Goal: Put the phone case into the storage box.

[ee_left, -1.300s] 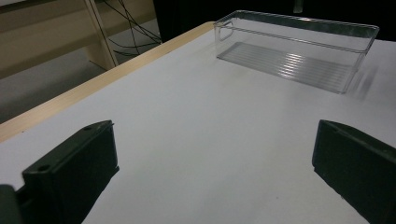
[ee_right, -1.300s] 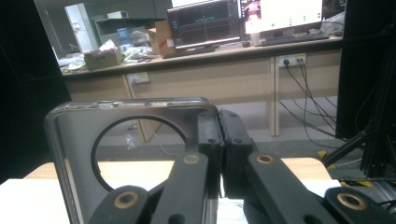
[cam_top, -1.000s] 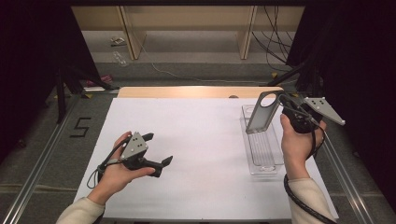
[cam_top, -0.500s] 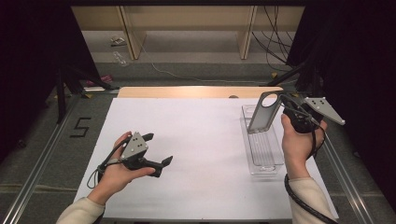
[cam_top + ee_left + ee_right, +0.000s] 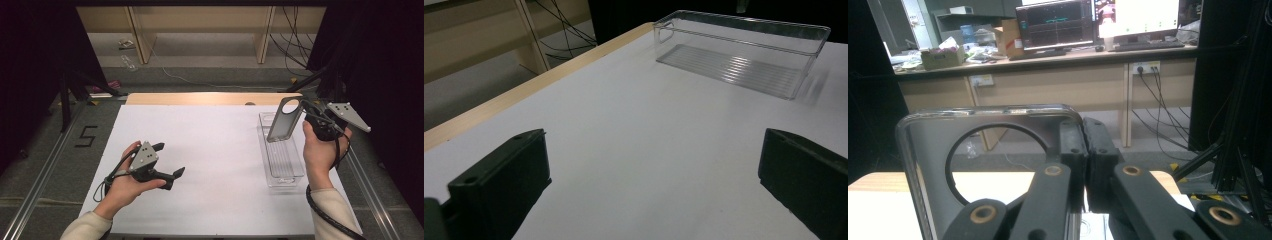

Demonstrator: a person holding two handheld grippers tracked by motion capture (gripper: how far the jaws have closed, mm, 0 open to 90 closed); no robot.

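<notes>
The right gripper (image 5: pixel 306 116) is holding a grey phone case (image 5: pixel 284 120) with a round camera cut-out, its jaws pinched narrow on the case's edge. In the right gripper view the two jaws are pressing together on the rim of the case (image 5: pixel 998 150), just beside the round hole. The case is hanging upright and slightly tilted above the far end of the clear plastic tray (image 5: pixel 282 160), not touching it as far as the high view shows. The tray is lying on the white worktop (image 5: pixel 215 150), near its right edge, with its long side running away from the person.

The left gripper (image 5: pixel 167 162) is hovering well apart from the tray, low over the worktop's left part, its jaws standing wide with nothing between them. In the left gripper view the tray (image 5: pixel 744 55) is showing beyond the spread jaws.
</notes>
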